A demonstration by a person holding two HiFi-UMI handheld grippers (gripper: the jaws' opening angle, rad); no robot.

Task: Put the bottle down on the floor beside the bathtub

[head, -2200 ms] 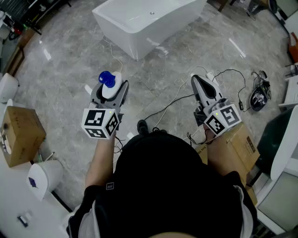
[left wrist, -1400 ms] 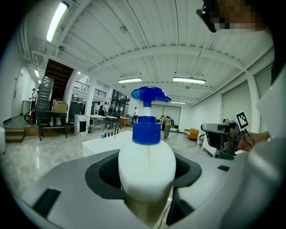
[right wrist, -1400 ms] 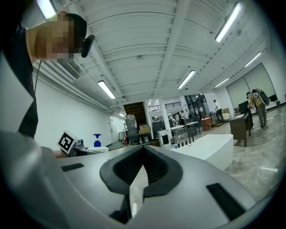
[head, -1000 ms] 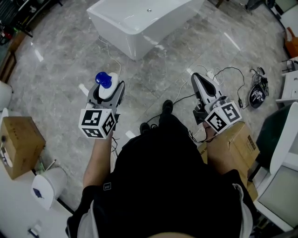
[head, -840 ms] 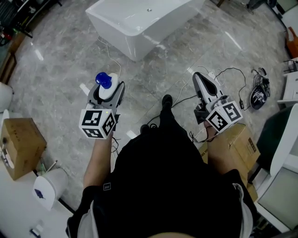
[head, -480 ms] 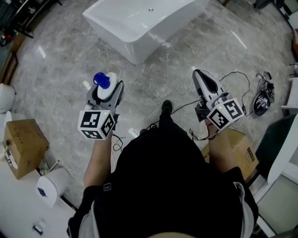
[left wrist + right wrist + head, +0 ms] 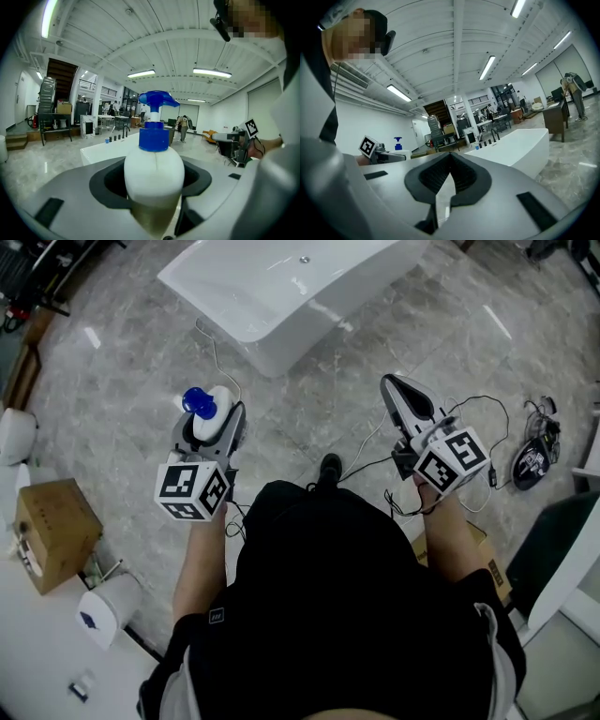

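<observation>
Nearest, short of the bathtub, the bottle is held upright in the left gripper, whose jaws are clamped around its white body, blue pump uppermost; it is carried in the air, not yet on the floor. The right gripper, level with it, is closed on nothing. Loose cables lie on the floor before the tub. Compared with a second earlier, the tub's near corner is seen closer to both grippers, so the approach is judged nearly done; lowering the bottle beside the tub remains.
</observation>
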